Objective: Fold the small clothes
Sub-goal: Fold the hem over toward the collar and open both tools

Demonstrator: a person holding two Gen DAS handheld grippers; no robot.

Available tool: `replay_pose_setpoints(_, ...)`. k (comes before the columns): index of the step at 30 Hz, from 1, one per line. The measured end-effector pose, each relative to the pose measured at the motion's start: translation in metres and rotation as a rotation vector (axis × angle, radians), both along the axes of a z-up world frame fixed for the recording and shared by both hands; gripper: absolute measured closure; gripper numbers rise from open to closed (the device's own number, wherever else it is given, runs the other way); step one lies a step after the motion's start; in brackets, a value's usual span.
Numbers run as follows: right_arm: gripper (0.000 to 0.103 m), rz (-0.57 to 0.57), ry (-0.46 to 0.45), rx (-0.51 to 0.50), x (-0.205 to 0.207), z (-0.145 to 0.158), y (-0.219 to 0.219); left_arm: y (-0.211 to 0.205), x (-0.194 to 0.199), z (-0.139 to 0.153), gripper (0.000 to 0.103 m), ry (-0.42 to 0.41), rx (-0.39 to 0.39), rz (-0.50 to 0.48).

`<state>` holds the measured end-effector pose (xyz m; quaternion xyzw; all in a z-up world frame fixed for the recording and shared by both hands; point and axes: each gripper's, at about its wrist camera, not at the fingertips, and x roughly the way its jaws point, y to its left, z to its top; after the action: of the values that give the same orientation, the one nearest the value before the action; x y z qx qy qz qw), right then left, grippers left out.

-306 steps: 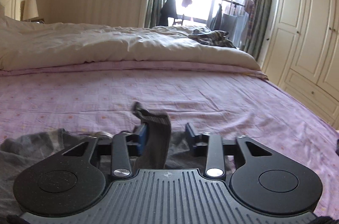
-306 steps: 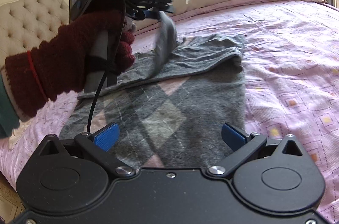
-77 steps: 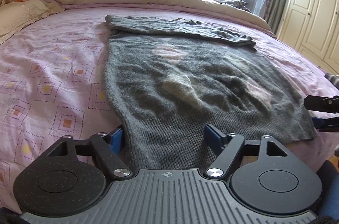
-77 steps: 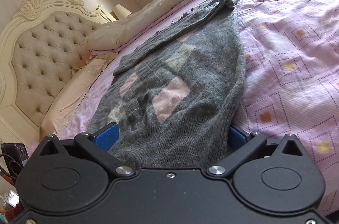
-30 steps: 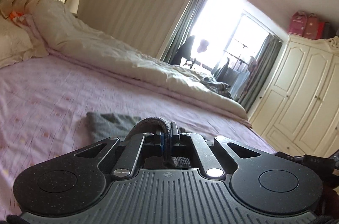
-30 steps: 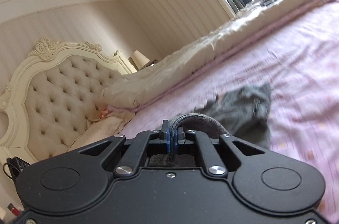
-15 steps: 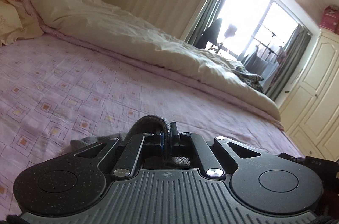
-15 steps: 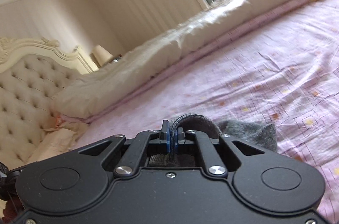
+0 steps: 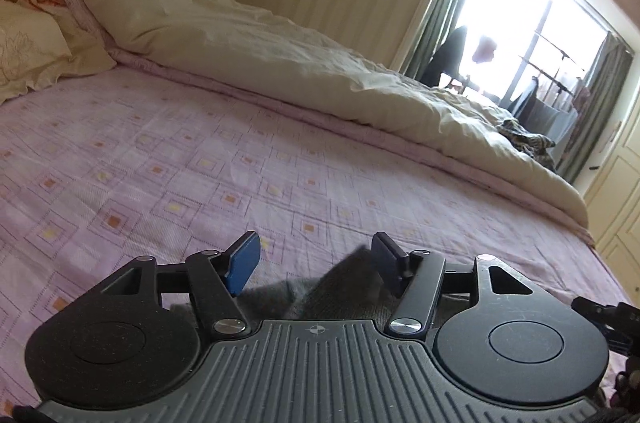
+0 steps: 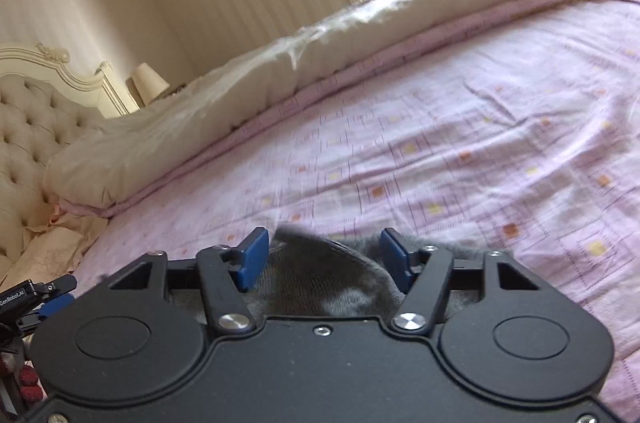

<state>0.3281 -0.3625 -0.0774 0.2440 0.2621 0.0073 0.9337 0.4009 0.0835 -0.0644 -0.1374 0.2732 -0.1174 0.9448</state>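
A grey knitted sweater (image 9: 320, 289) lies on the pink patterned bedsheet (image 9: 160, 159), mostly hidden under both gripper bodies. My left gripper (image 9: 314, 259) is open, its blue pads apart with the sweater's edge lying loose below and between them. In the right wrist view a raised fold of the sweater (image 10: 320, 275) sits between the spread fingers of my right gripper (image 10: 324, 259), which is open too. Part of the left gripper (image 10: 36, 297) shows at the left edge of the right wrist view.
A cream duvet (image 9: 320, 71) is bunched along the far side of the bed, with pillows (image 9: 28, 43) and a tufted headboard (image 10: 28, 127) at the head. A wardrobe (image 9: 620, 203) stands at the right, a bright window (image 9: 532, 55) behind.
Both grippers were shut on the sweater's hem half a second ago; both have now opened and let it go onto the bed. Both views have tilted down toward the sheet.
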Motion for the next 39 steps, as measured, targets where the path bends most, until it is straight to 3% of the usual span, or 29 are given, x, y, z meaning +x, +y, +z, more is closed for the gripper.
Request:
replay_pose_setpoints(2, 0.036, 0.019, -0.025, -0.037, -0.007, 0.012, 0.007, -0.006, -0.010, 0.010, 0.034, -0.024, 0.045, -0.013)
replay_pose_setpoints(7, 0.036, 0.112, -0.041, -0.130, -0.024, 0.025, 0.042, -0.034, -0.042, 0.012, 0.033, -0.026, 0.172, -0.089)
replay_pose_setpoints(13, 0.037, 0.264, -0.003, -0.286, -0.029, 0.011, 0.101, -0.074, -0.070, -0.013, 0.033, -0.035, 0.352, -0.219)
replay_pose_setpoints(17, 0.037, 0.280, 0.045, -0.355, -0.021, -0.006, 0.114, -0.072, -0.062, -0.036, 0.033, 0.024, 0.411, -0.200)
replay_pose_setpoints(21, 0.037, 0.183, 0.093, -0.410, -0.017, -0.026, 0.098, -0.047, -0.057, -0.056, 0.030, 0.031, 0.364, -0.141)
replay_pose_setpoints(25, 0.037, 0.122, 0.077, -0.370, -0.018, -0.033, 0.077, -0.046, -0.060, -0.056, 0.030, 0.016, 0.372, -0.147)
replay_pose_setpoints(29, 0.035, 0.123, 0.057, -0.367, -0.023, -0.025, 0.079, -0.047, -0.062, -0.048, 0.030, 0.024, 0.369, -0.151)
replay_pose_setpoints(35, 0.032, 0.164, -0.013, -0.407, -0.067, -0.004, 0.096, -0.059, -0.105, -0.029, 0.030, -0.039, 0.389, -0.184)
replay_pose_setpoints(39, 0.031, 0.203, 0.043, -0.512, -0.094, -0.012, 0.112, -0.068, -0.128, -0.043, 0.030, 0.000, 0.453, -0.217)
